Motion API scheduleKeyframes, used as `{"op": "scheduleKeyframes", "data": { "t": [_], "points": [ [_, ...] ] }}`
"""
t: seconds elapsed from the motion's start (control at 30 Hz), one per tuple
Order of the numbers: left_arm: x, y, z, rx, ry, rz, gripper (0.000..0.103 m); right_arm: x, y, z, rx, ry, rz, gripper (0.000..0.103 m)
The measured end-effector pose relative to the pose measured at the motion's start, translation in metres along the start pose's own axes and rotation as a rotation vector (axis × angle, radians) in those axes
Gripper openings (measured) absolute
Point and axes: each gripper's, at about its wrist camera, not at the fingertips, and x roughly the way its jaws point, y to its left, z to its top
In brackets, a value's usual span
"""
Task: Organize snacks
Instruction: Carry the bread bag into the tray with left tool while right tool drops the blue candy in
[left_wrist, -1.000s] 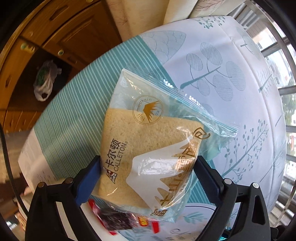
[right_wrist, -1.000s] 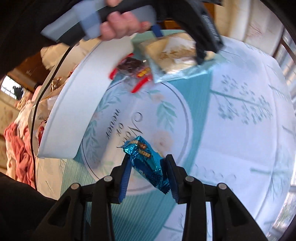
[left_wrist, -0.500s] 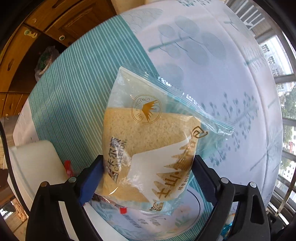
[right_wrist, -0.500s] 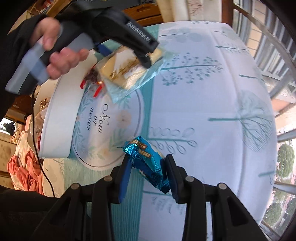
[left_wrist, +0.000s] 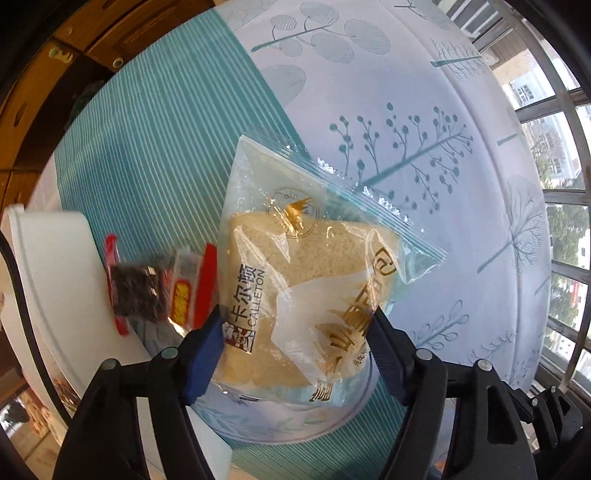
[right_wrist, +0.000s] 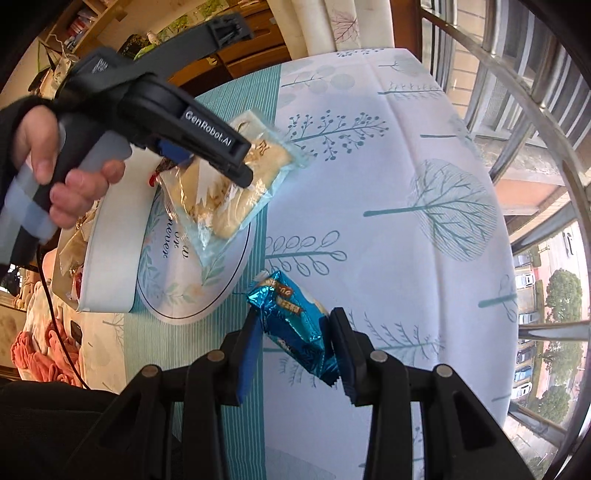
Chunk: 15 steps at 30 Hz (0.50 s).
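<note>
Left tongs (left_wrist: 295, 332) just narrowed, clamped on bread packet (left_wrist: 295, 266) above desk (left_wrist: 424, 110), seemingly for sorting; right tongs (right_wrist: 291, 332) clamped on blue snack (right_wrist: 291, 314).

What we cannot make out

In the left wrist view, the bread packet (left_wrist: 295, 291) covers most of the round mat (left_wrist: 280, 424) under it, and we see the red snack wrapper (left_wrist: 155, 288) only as a blur. In the right wrist view, the white container (right_wrist: 110, 254) hides the packets behind it, and the left gripper (right_wrist: 207, 162) covers part of the bread packet.
</note>
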Motion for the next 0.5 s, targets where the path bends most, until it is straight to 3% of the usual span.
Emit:
{"op": "scheduleKeyframes", "data": {
  "t": [0.5],
  "points": [
    [0.003,0.003,-0.113,-0.112,0.071,-0.073,0.067,-0.022,0.017,-0.012,-0.025,-0.042,0.001,0.038]
  ]
}}
